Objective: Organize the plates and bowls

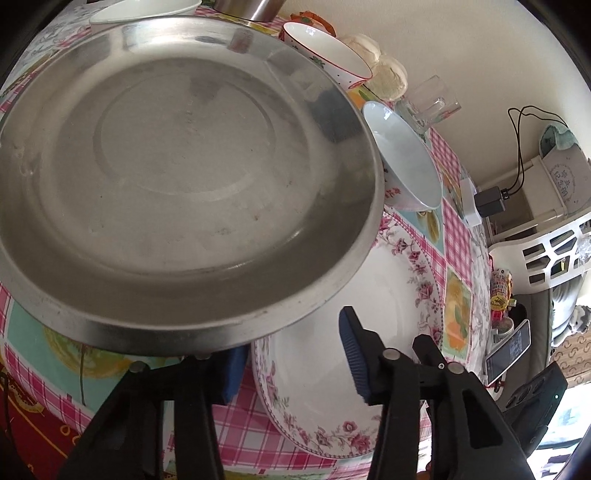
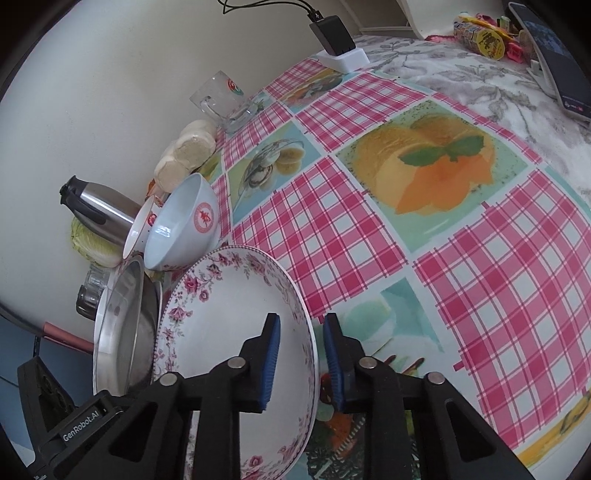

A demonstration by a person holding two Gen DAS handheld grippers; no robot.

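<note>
right gripper (image 2: 301,363) straddled the floral plate (image 2: 236,325) rim, jaws not yet clamped. left gripper (image 1: 291,363) gaped wide by the steel plate (image 1: 177,177). glazed china seemed brittle, slippery; rim grip suited it.

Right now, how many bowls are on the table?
3, perhaps more hidden: a pale blue bowl beside the steel plate, a dotted bowl behind it, a white bowl at the far edge.

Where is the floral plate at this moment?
The floral plate lies between the right gripper's fingers, its rim in their gap, beside the steel plate; the left wrist view shows it lower right.
</note>
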